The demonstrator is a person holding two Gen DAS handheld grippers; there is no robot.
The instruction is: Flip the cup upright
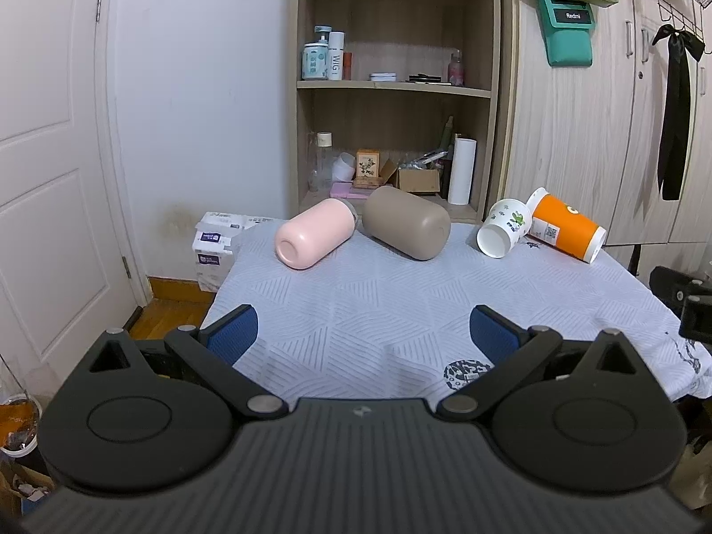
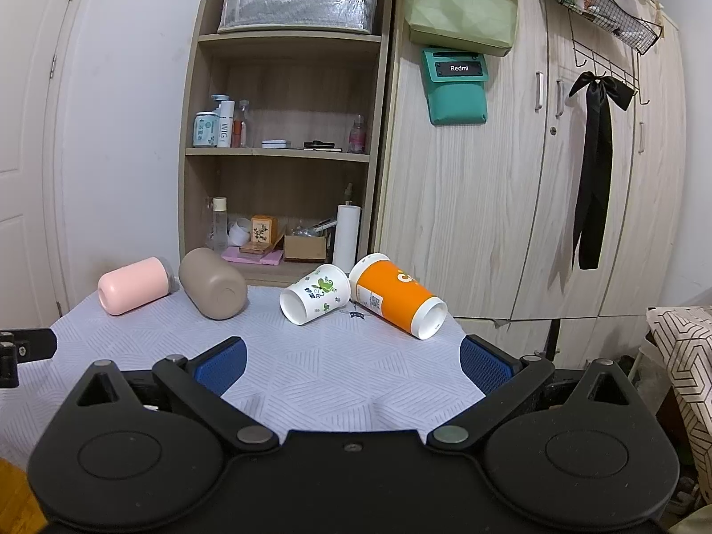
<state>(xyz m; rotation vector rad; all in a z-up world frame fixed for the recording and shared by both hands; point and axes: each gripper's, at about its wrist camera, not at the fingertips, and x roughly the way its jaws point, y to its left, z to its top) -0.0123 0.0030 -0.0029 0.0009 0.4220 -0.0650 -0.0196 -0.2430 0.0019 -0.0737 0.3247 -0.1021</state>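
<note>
Cups lie toppled in a row along the far side of the table [image 1: 400,311], all four on their sides on a pale cloth with a raised geometric line weave. At the left end is a pink cup [image 1: 313,235], a smooth matte cylinder with rounded edges, its recessed end facing the camera. Just beside it lies a taupe cup [image 1: 406,222] of the same rounded, matte make, larger and angled the other way. Further right is a white paper cup [image 1: 503,228] printed with green leaves, its round end turned toward the camera. Touching or nearly touching it is an orange paper cup [image 1: 565,226], taller and tapered, with a white rim and a small label on its side.

The left gripper [image 1: 362,333] hovers over the near part of the cloth, its blue ribbed pads spread wide with nothing between them. The right gripper [image 2: 351,365] is likewise spread wide and empty, short of the paper cups. Behind the table stands a wood-grain shelf [image 1: 394,84] holding bottles and boxes.
</note>
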